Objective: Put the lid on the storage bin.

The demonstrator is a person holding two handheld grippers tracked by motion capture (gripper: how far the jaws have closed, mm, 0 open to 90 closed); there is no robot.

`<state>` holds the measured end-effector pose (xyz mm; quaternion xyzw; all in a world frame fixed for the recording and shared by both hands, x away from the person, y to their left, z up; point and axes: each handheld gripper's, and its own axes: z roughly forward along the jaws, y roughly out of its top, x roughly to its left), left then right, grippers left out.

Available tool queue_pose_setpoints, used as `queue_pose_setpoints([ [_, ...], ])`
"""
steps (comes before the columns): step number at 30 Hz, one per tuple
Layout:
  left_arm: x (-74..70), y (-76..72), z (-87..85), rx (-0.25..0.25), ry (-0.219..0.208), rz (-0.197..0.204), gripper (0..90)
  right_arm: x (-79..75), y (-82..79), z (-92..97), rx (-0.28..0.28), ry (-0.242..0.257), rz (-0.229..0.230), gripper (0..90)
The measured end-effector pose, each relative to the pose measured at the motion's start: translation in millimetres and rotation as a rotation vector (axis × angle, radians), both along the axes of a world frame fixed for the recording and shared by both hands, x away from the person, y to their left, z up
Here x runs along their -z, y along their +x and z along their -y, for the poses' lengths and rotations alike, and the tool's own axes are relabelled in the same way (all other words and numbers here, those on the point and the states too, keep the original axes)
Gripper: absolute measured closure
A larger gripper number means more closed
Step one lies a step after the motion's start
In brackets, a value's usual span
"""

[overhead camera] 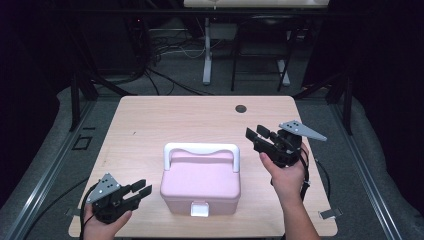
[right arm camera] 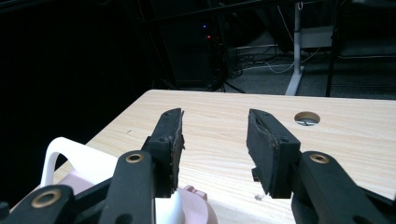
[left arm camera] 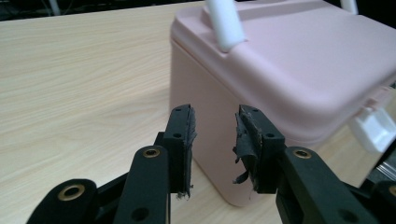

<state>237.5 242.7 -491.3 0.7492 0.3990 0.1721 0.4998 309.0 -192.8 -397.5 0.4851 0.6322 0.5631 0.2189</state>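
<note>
Pink box (overhead camera: 201, 186) sits between both grippers, untouched

Both grippers, left gripper (overhead camera: 141, 188) and right gripper (overhead camera: 256, 133), are black with brass rivets, frayed pads (left arm camera: 244, 140), grey three-cornered plates and trailing black cables.

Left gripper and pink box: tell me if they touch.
Apart. The high view shows bare table between the left gripper and the pink box; in the left gripper view its open jaws stop short of the box's corner.
</note>
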Motion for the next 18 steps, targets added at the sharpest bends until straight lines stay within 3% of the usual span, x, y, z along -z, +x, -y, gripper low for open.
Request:
queue_pose_setpoints([
  [11,11.5,25.7,-15.8,-0.095,-0.007,-0.027,64.4,4.4,3.5,2.4,-0.002,-0.006,-0.014,55.3],
  [18,12.8,31.9,-15.2,-0.102,-0.027,-0.036,58.2,6.2,4.4,6.6,-0.022,-0.006,-0.018,53.8],
])
